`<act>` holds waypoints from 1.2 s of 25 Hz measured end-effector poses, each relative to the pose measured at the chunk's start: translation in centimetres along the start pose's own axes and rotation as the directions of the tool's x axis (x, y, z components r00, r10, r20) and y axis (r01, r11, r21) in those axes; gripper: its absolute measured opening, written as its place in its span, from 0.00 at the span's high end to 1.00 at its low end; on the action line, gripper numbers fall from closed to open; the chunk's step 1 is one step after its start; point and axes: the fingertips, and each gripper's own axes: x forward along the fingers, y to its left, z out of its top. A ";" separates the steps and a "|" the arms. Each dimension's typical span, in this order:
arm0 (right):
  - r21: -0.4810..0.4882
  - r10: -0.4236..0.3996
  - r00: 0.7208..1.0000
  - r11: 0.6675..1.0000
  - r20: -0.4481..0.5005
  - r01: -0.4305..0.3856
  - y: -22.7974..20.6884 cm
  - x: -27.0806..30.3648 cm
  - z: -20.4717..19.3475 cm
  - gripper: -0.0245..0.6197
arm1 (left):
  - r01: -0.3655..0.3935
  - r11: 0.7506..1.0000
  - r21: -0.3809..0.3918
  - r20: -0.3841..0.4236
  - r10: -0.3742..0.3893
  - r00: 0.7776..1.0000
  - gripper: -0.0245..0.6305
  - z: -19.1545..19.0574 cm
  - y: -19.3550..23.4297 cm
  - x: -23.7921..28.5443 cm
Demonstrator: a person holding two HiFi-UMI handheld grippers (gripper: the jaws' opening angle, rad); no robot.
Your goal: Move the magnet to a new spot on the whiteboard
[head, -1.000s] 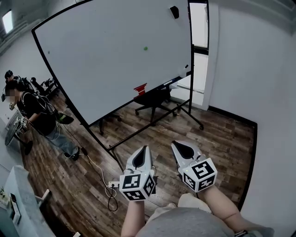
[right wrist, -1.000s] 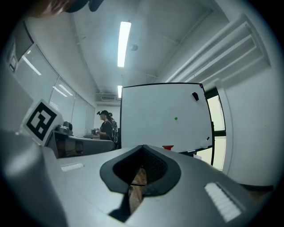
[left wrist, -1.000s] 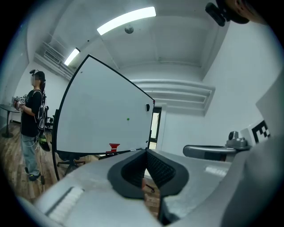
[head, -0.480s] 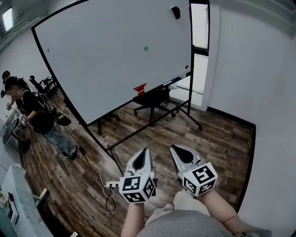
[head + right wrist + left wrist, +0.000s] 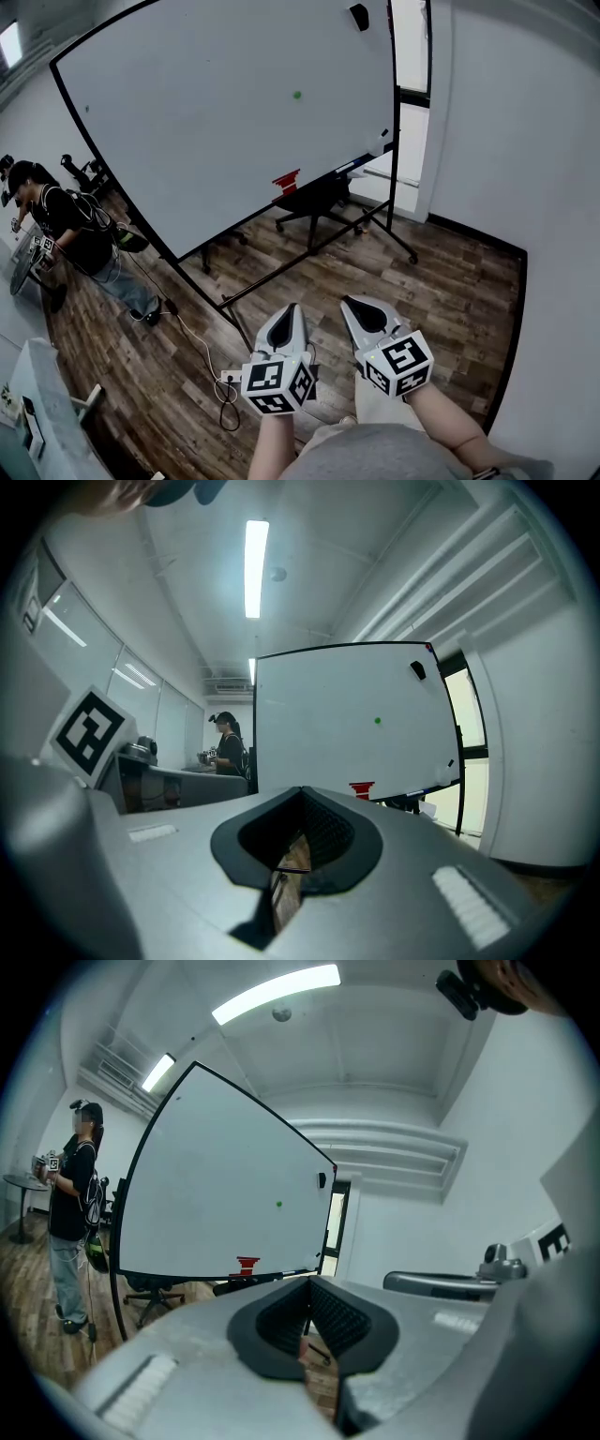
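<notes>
Whiteboard (image 5: 234, 112) on its wheeled stand is ahead of us, tilted in frame, well apart from both tools. A person (image 5: 67, 225) stands off the board's left edge, and an office chair (image 5: 314, 199) sits behind its lower right.

Left gripper (image 5: 289, 314): jaws pressed together, nothing between them. Right gripper (image 5: 358, 309): same, pressed together and empty. Both are held low in front of us, side by side, noses aimed at the board.

A red item (image 5: 285, 180) sits on the board's tray, bottom centre. We can't tell what it is.

The green magnet (image 5: 296, 95) is stuck on the board, upper middle, straight above that red item. It's a round dot, so no long axis to line up on.

Key relation: the magnet lies forward and up from both tools, far out of reach. In the head view it sits almost dead in line with the left gripper, with the right offset to the side. We reckon left is marginally better placed. We need to close in on the board and spread the jaws first.
</notes>
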 end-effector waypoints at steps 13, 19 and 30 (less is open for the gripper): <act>-0.044 0.089 0.995 0.995 -0.049 -0.091 -6.2 9.8 0.8 0.96 | -0.073 0.997 -0.021 0.026 0.074 0.997 0.96 2.3 4.0 9.7; -0.044 0.123 0.992 0.991 -0.015 -0.124 -10.1 14.1 1.9 0.96 | -0.105 0.994 -0.018 0.012 0.106 0.994 0.96 2.7 5.6 15.3; -0.077 0.164 0.986 0.984 0.020 -0.162 -18.7 21.9 6.0 0.96 | -0.163 0.987 -0.009 0.046 0.164 0.985 0.96 6.7 7.0 25.4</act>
